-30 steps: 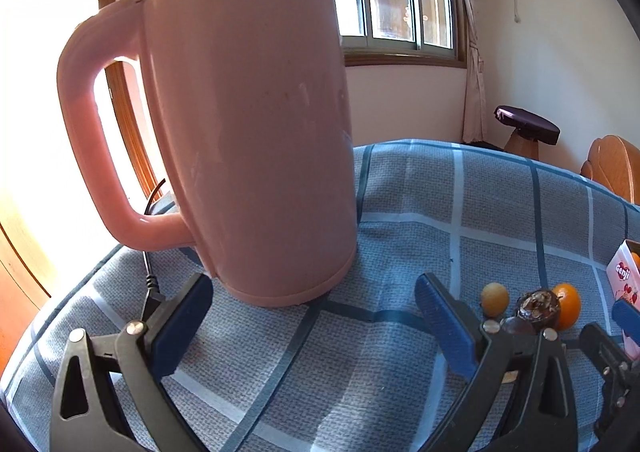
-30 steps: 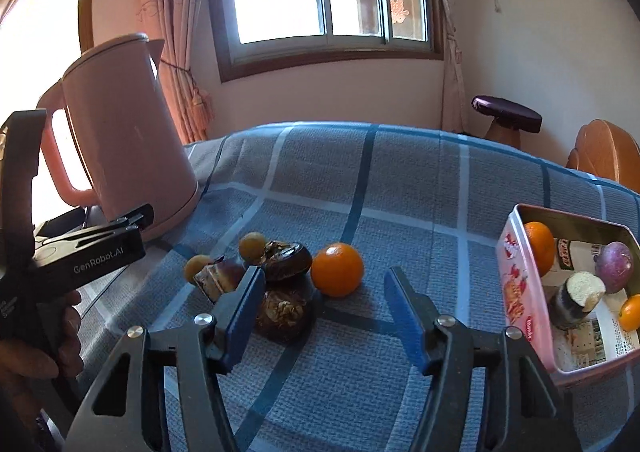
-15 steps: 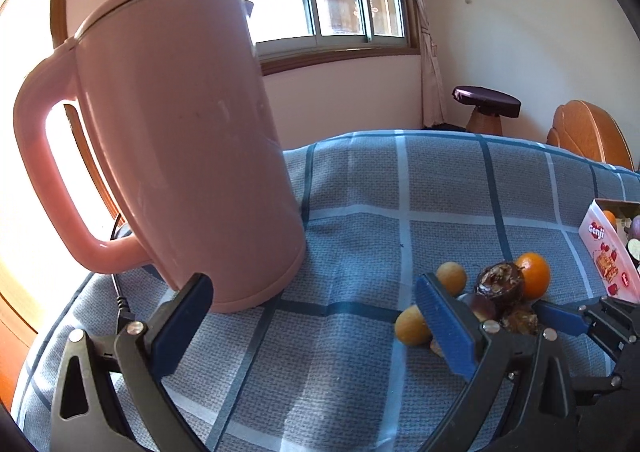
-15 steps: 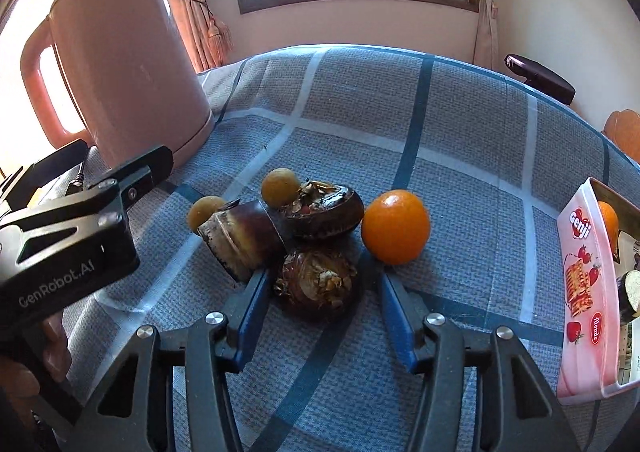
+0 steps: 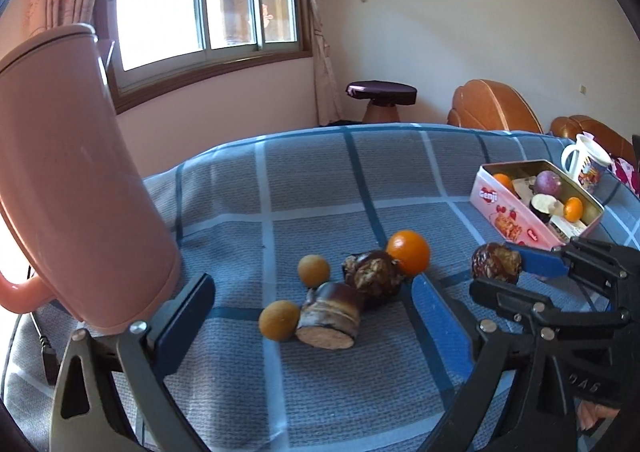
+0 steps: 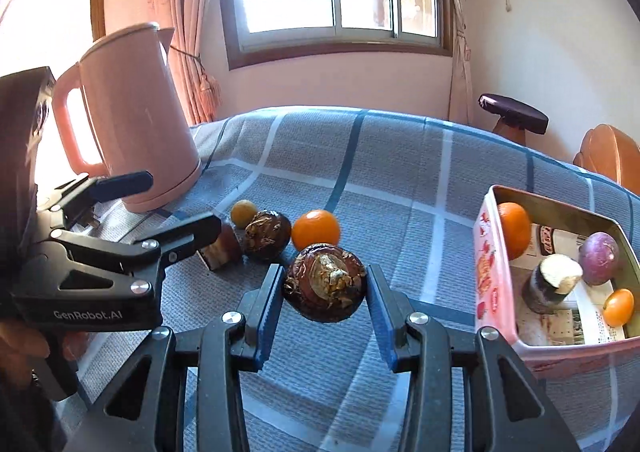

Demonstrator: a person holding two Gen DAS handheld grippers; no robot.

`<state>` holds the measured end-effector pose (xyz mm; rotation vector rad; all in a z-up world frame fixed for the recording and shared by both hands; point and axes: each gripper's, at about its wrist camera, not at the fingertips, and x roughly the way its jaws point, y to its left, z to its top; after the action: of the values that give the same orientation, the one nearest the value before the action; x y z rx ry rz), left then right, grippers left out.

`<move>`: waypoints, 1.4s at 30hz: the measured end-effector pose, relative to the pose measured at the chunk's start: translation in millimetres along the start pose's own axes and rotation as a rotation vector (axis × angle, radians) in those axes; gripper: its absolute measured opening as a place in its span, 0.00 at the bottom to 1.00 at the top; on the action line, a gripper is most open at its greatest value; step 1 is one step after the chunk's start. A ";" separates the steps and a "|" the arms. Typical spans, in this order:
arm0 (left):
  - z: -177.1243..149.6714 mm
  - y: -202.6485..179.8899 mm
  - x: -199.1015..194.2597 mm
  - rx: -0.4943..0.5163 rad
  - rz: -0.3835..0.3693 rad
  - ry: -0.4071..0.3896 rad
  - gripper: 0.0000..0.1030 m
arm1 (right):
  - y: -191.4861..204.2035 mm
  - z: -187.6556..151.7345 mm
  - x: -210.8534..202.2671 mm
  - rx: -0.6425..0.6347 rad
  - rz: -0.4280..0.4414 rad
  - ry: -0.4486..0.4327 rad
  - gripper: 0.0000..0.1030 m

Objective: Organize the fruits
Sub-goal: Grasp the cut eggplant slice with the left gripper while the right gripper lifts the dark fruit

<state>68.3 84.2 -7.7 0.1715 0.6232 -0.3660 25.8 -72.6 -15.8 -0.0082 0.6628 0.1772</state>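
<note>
Brown and wrinkled, a dried passion fruit [image 6: 325, 284] is sitting pinched between the right tongs [image 6: 326, 294], lifted clear of the blue checked bench [image 6: 400, 179], probably on its way to the pink tin [image 6: 490, 284] at the right, which is already holding fruit. Left tongs [image 5: 308, 316] are hanging wide and empty over the remaining pile near the pink kettle [image 6: 136, 123], likely waiting. "GenRobot.AI" is showing on the left tool's body.
</note>
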 end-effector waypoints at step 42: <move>-5.6 -13.2 58.2 0.117 0.152 0.230 0.76 | -16.1 2.0 5.2 0.078 0.044 0.035 0.42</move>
<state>103.9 57.1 -47.6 0.3747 0.8105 -0.2368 33.7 -87.4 -18.2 0.0786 0.7046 0.1936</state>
